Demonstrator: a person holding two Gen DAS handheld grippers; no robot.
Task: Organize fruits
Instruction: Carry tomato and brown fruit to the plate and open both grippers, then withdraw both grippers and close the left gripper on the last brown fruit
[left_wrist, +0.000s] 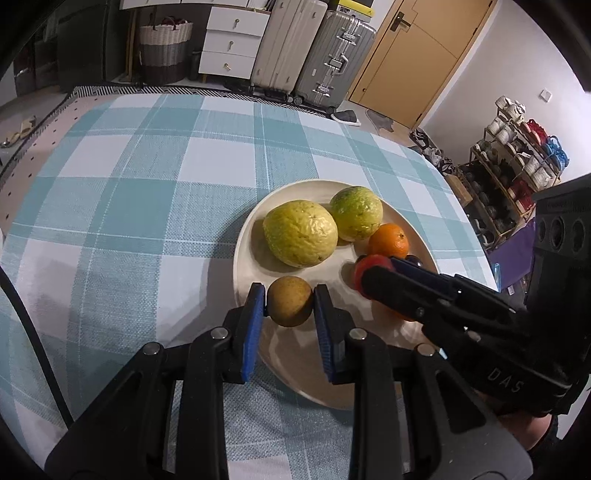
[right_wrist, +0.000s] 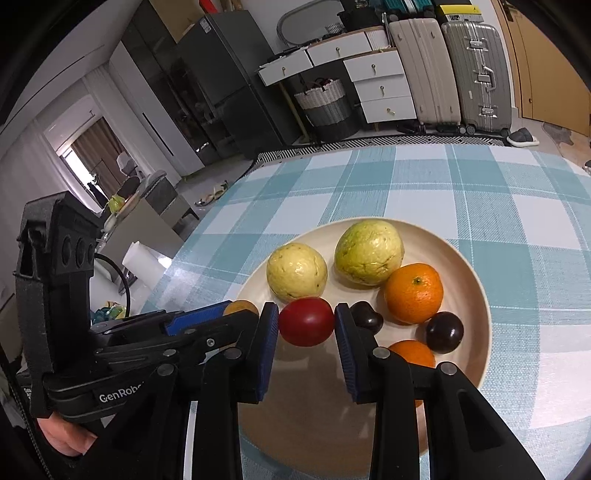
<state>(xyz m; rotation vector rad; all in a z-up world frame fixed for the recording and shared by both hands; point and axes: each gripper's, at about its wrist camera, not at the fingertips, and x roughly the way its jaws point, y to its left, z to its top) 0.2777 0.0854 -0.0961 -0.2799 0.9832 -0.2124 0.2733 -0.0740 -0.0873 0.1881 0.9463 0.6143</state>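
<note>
A cream plate (left_wrist: 255, 221) (right_wrist: 476, 280) on the checked tablecloth holds two yellow-green guavas (left_wrist: 300, 232) (right_wrist: 296, 271), two oranges (left_wrist: 388, 240) (right_wrist: 413, 292) and dark plums (right_wrist: 444, 331). My left gripper (left_wrist: 289, 301) is shut on a small brownish-yellow fruit (left_wrist: 290, 301) over the plate's near left rim. My right gripper (right_wrist: 306, 322) is shut on a red fruit (right_wrist: 306, 322) over the plate; it also shows in the left wrist view (left_wrist: 369, 275), where the red fruit (left_wrist: 364, 266) is partly hidden.
The table's far edge (left_wrist: 207, 92) meets a patterned rug. Suitcases (left_wrist: 332, 55), a white drawer unit (left_wrist: 232, 40) and a woven basket (left_wrist: 164, 48) stand behind. A shoe rack (left_wrist: 517, 170) stands right of the table. A white roll (right_wrist: 142, 264) sits off the table's left side.
</note>
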